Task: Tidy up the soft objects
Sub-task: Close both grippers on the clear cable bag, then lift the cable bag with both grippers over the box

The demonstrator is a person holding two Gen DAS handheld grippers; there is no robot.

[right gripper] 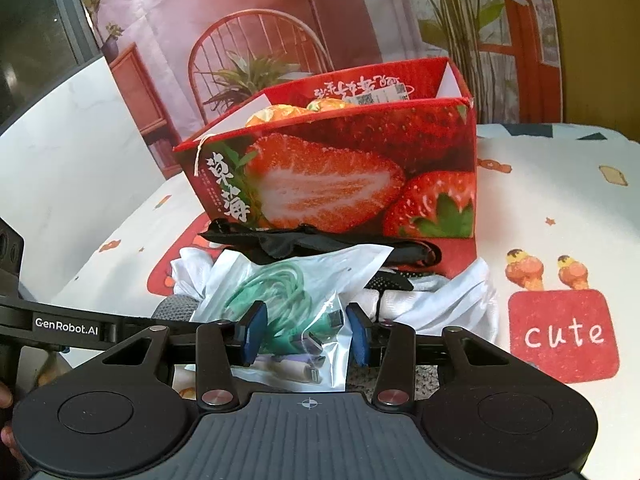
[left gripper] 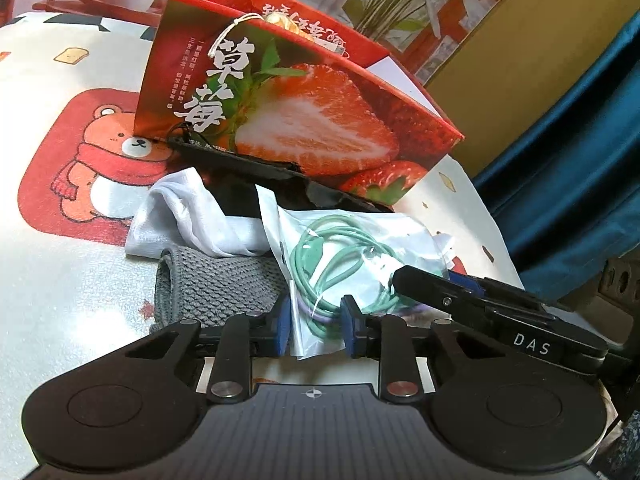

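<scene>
A clear plastic bag with coiled green cable [left gripper: 344, 256] [right gripper: 280, 296] lies on top of a pile of soft things: a white cloth [left gripper: 188, 216] [right gripper: 448, 300], a grey knitted cloth [left gripper: 216, 284] and a black cloth [left gripper: 248, 168] [right gripper: 320, 244]. My left gripper [left gripper: 314, 326] is open, its blue pads either side of the bag's near edge. My right gripper [right gripper: 306, 334] is open around the bag's other side; it shows in the left wrist view [left gripper: 440, 288]. Behind the pile stands an open red strawberry box [left gripper: 288, 108] [right gripper: 340, 172] holding orange items.
The table has a white cartoon-print cover [left gripper: 60, 240] [right gripper: 560, 208] with a bear and a red "cute" patch [right gripper: 564, 334]. A blue curtain [left gripper: 580, 160] hangs at the right. A printed backdrop [right gripper: 280, 20] stands behind the box.
</scene>
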